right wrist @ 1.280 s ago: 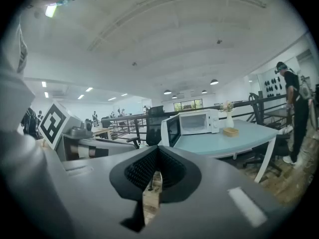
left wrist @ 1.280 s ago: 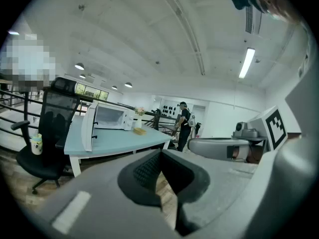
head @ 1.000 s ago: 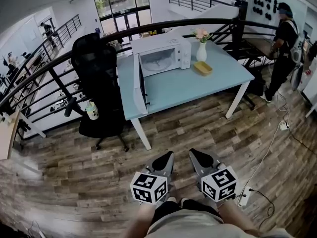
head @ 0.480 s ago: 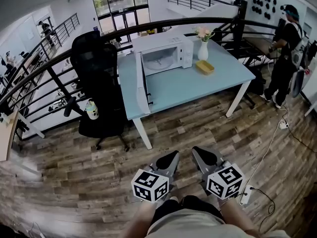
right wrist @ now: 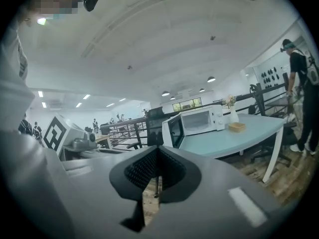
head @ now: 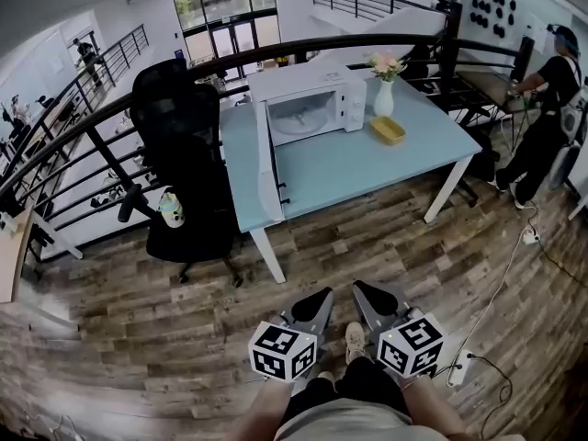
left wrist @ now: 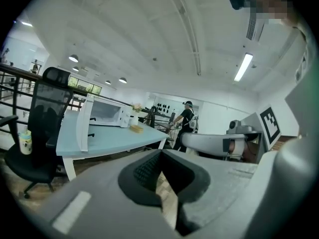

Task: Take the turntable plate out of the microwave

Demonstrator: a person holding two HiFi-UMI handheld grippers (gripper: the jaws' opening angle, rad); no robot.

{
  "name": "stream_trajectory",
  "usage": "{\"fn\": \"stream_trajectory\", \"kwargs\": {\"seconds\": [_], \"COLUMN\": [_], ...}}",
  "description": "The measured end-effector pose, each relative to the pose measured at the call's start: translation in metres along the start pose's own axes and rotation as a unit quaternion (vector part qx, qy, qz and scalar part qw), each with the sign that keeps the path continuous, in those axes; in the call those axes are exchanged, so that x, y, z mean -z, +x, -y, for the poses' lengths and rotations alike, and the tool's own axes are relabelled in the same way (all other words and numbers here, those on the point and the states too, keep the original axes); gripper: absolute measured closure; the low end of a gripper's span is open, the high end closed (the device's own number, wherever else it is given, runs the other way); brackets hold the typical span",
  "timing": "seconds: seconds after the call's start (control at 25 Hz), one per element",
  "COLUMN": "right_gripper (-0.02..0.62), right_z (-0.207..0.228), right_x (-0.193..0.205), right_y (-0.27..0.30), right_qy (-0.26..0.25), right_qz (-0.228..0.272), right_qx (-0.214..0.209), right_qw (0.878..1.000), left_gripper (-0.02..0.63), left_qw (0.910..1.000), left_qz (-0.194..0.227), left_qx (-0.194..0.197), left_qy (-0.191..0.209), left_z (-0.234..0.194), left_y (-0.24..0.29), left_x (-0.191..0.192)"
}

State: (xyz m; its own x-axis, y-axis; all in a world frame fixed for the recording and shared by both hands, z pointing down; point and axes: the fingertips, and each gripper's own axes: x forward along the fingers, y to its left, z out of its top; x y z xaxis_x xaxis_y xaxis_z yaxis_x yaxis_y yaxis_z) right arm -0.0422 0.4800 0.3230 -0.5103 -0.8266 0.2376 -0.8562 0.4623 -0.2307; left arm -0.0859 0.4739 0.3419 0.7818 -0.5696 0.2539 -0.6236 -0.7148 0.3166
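A white microwave stands on the light blue table with its door swung wide open toward me. The pale turntable plate lies inside the cavity. Both grippers hang low over the wooden floor, well short of the table. The left gripper is shut with nothing in it, and so is the right gripper. The left gripper view shows the left gripper with the microwave far ahead on the left. The right gripper view shows the right gripper with the microwave ahead.
A black office chair stands left of the table, with a bottle by it. A white vase of flowers and a yellow dish sit right of the microwave. A person stands at far right. A power strip and cable lie on the floor.
The table and microwave sit slightly nearer and further right in the head view. Both grippers shifted a little, still shut. The person at right moved further right. A shoe now shows between the grippers.
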Motion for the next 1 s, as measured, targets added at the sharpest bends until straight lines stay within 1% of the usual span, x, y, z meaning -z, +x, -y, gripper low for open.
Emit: {"fn": "stream_trajectory", "kwargs": {"seconds": [0.24,0.4,0.52,0.64,0.76,0.84,0.92,1.0], "right_gripper": [0.583,0.583,0.583,0.583,0.583,0.583,0.583,0.583], "right_z": [0.034,0.067,0.094,0.118,0.143,0.160,0.174,0.186], "right_x": [-0.024,-0.040,-0.055,-0.066,-0.084,-0.093,-0.098,-0.099], "right_y": [0.027,0.049,0.065,0.082,0.094,0.101,0.107,0.112], "right_qy": [0.007,-0.007,-0.015,-0.023,-0.014,-0.020,-0.028,-0.030], "right_qz": [0.034,0.026,0.025,0.020,0.033,0.038,0.035,0.028], "right_qx": [-0.015,-0.021,-0.021,-0.029,-0.044,-0.047,-0.049,-0.053], "right_qw": [0.999,0.999,0.999,0.999,0.998,0.998,0.998,0.998], "left_gripper": [0.602,0.602,0.602,0.602,0.602,0.602,0.602,0.602], "left_qw": [0.9999,0.9994,0.9992,0.9986,0.9977,0.9969,0.9960,0.9955], "left_qz": [0.003,0.019,0.023,0.025,0.039,0.052,0.060,0.059], "left_qx": [-0.011,-0.024,-0.032,-0.046,-0.054,-0.059,-0.066,-0.074], "left_qy": [-0.006,-0.013,-0.006,-0.004,-0.006,-0.003,-0.003,-0.008], "left_z": [-0.026,-0.045,-0.055,-0.067,-0.074,-0.078,-0.082,-0.085], "left_y": [0.034,0.066,0.091,0.116,0.144,0.162,0.178,0.190], "left_x": [-0.017,-0.040,-0.057,-0.070,-0.087,-0.100,-0.107,-0.108]}}
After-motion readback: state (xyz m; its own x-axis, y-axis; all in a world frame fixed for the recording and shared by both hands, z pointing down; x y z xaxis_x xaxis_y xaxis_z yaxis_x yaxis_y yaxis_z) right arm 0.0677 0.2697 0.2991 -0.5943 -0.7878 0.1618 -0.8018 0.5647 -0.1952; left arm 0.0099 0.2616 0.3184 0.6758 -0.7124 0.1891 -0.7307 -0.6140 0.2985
